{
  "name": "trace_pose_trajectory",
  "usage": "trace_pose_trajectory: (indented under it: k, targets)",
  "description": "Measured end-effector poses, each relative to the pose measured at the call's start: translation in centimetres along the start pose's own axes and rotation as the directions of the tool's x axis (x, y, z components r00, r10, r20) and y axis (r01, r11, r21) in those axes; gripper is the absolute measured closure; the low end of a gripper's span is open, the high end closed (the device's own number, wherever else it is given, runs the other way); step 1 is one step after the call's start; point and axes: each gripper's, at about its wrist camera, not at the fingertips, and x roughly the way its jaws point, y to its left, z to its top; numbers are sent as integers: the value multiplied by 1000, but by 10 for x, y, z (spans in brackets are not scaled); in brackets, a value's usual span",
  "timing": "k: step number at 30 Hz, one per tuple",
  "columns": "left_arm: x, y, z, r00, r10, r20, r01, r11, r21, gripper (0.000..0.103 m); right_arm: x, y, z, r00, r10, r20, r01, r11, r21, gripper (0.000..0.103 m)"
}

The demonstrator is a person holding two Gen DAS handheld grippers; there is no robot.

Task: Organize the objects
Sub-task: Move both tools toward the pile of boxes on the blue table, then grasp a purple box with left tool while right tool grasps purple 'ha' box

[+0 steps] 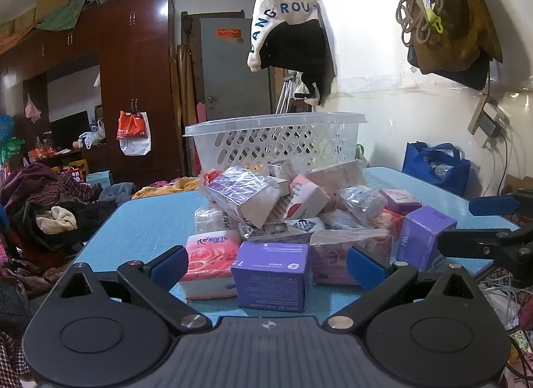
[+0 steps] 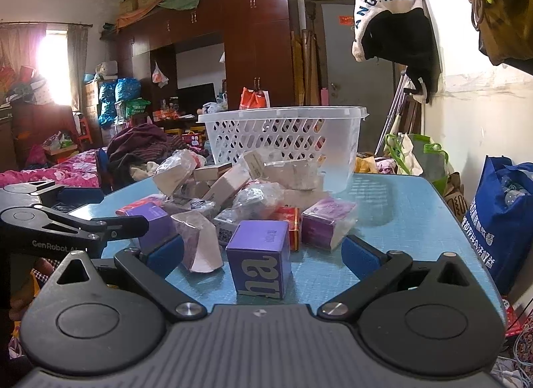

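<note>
A: We log the largest item first: the blue table (image 1: 150, 221), its bare surface running toward 9 o'clock in the left wrist view.

B: Agreed. Next, the white lattice basket (image 1: 273, 141) at 12 o'clock, standing upright at the far end of the table. We cannot tell what it holds.

A: In front of it, mid-table, we note the heap of boxes and wrapped packets (image 1: 276, 201), some in clear film, leaning on one another.

B: Nearest items. In the left wrist view a purple box (image 1: 271, 274) stands at the heap's near edge, touching a pink tissue pack (image 1: 210, 261) at its 9 o'clock.

A: Left gripper (image 1: 265, 266): fingers spread wide, holding nothing; the purple box sits between the blue pads, touching neither.

B: Right gripper (image 2: 261, 254): likewise spread and empty. A purple cube printed "ha" (image 2: 261, 263) stands between its pads, apart from both. A film-wrapped packet (image 2: 200, 244) leans just beside the 9 o'clock pad.
</note>
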Motion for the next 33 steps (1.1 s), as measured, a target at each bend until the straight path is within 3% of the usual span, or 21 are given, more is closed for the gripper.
trace_pose_trajectory:
  k: [5,9,12,17,19,21,22,23,24,33]
  targets:
    - [-3,15,-5,1000,6,30,-6,1000,-1,2,-4,2,-2,999,27,40,-26,1000,-15,0]
    - [-5,26,-14,999,-46,28,46,999,-8,6,-2,5,-7,995,89,41,-88,996,-27,1]
    - [-1,26,-17,997,-73,29,73,997,-6,13,3,8,-9,997,78,25,-76,996,-45,13]
    - [10,9,-20,995,-98,19,97,994,49,13,12,9,-14,999,30,13,-29,997,-66,17]
    - [15,8,-21,995,-103,18,102,994,42,14,16,10,-16,1000,9,2,-8,997,-78,28]
    - [20,7,-21,995,-93,20,93,995,37,26,19,9,-18,1000,3,-15,-4,997,-83,36]
    - [21,5,-21,997,-76,24,75,996,44,31,21,8,-19,1000,1,-24,-3,996,-84,45]
    - [20,5,-23,998,-54,35,52,997,56,43,21,9,-20,1000,-7,-27,5,996,-86,53]
    - [18,6,-23,997,-61,44,58,997,55,43,20,8,-20,1000,-21,-20,19,996,-92,58]
    - [-8,23,-11,980,-134,146,135,991,-1,44,-1,-2,6,999,-7,47,11,997,-74,60]
